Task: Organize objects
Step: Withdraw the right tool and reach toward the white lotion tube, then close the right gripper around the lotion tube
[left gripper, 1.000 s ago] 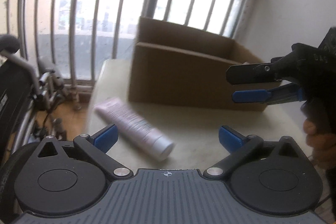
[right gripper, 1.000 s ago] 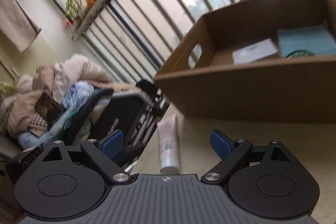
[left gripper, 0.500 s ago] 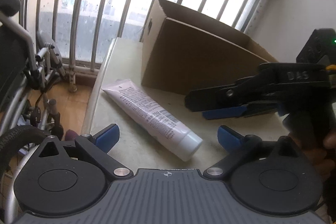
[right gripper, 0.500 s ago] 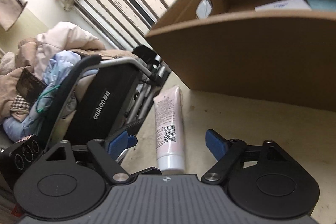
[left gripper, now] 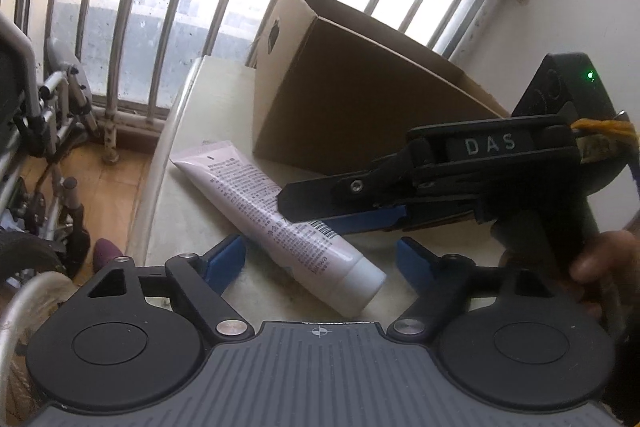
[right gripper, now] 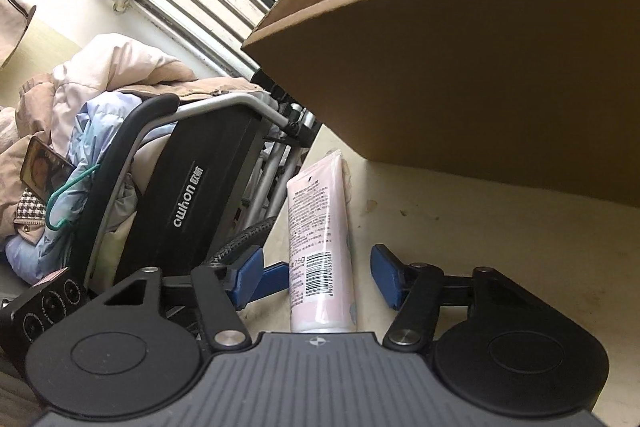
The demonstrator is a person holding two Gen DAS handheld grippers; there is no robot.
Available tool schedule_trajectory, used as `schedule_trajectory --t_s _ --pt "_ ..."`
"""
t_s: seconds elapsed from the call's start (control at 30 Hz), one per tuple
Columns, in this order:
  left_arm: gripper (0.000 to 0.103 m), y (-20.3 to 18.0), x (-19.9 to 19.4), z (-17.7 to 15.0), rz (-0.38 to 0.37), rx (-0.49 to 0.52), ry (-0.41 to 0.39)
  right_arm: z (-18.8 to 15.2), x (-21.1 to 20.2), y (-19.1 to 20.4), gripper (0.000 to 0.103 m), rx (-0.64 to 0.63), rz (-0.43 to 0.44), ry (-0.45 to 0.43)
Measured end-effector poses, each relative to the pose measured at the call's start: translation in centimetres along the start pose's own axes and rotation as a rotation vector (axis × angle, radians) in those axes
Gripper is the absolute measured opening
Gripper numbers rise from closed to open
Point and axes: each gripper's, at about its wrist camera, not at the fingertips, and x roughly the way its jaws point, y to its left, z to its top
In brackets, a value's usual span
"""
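Right gripper (right gripper: 316, 273) spread wide around the tube (right gripper: 320, 247) without touching it, left gripper (left gripper: 320, 261) likewise agape near its cap end, tube lying flat on the table (right gripper: 500, 247), box (left gripper: 360, 115) behind, perhaps just beside the tube's tail.

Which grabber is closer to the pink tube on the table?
Right. The right gripper is open with the pink tube lying between its fingers. The left gripper, also open, sits just short of the tube's cap end.

tube (left gripper: 276, 221) on table (left gripper: 192, 211), box (left gripper: 360, 107) behind it
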Motion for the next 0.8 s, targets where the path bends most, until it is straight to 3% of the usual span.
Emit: schedule_trajectory --t_s 0.3,0.8 --pt "0.081 0.1 0.1 -0.1 -0.040 -0.014 0.009 -0.2 0.4 0.3 0.053 -0.016 0.011 0.015" --pt "0.079 -2.0 0.0 -1.3 -0.123 0.020 0.058 -2.1 -1.6 -0.2 0.050 -0.022 -0.020 -0.006"
